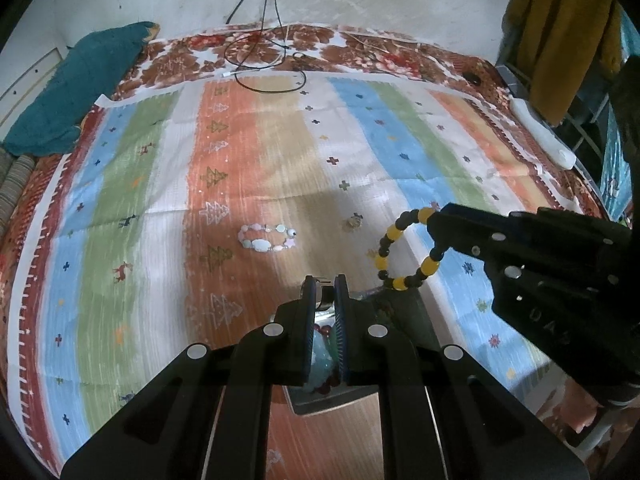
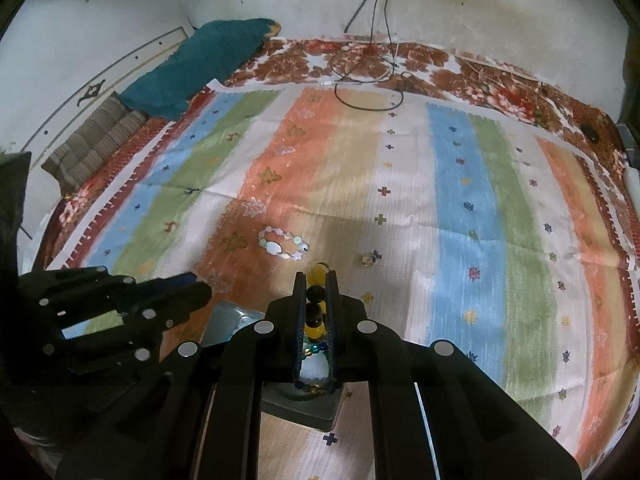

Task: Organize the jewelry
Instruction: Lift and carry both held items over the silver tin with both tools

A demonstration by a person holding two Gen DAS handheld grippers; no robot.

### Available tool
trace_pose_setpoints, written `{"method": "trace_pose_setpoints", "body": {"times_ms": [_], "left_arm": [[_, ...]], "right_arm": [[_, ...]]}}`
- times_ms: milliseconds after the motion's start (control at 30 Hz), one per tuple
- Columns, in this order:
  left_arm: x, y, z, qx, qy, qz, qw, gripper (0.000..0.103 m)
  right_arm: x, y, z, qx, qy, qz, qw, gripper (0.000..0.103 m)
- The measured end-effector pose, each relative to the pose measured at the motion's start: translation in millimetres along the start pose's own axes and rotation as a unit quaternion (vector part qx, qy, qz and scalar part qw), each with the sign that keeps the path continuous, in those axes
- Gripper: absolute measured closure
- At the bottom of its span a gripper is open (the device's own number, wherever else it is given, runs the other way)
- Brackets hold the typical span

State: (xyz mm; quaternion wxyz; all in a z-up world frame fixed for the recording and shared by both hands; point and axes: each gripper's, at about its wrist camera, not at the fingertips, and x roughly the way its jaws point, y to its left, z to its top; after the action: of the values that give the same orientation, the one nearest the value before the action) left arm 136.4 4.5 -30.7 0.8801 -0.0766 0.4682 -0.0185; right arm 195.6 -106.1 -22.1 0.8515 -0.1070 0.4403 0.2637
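Note:
My right gripper [image 2: 315, 280] is shut on a yellow-and-black bead bracelet [image 1: 400, 254] and holds it above a grey jewelry box [image 2: 320, 410]; it also shows in the left wrist view [image 1: 434, 226]. My left gripper [image 1: 324, 282] is shut on the rim of the grey box [image 1: 332, 402], which holds light blue and red pieces. A pale pink-and-white bead bracelet [image 1: 267, 238] lies on the striped cloth; it also shows in the right wrist view [image 2: 283, 243]. A small gold ring [image 1: 352, 223] lies to its right, also seen in the right wrist view [image 2: 367, 259].
A striped cloth [image 1: 280, 152] covers a floral bedspread [image 1: 360, 52]. A teal towel [image 1: 76, 84] lies at the far left. Black cables [image 1: 272, 64] hang down the wall onto the bed. A white power strip [image 1: 540, 136] and yellow garment [image 1: 568, 32] are at right.

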Motion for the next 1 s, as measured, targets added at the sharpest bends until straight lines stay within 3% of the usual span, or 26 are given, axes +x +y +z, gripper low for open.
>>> {"method": "trace_pose_setpoints", "body": {"times_ms": [1000], "left_arm": [[-27.4, -6.8, -33.0, 0.002, -0.016, -0.007, 0.9998, 0.094]], "right_arm": [[-30.0, 13.3, -41.0, -0.017, -0.01, 0.006, 1.0, 0.093]]}}
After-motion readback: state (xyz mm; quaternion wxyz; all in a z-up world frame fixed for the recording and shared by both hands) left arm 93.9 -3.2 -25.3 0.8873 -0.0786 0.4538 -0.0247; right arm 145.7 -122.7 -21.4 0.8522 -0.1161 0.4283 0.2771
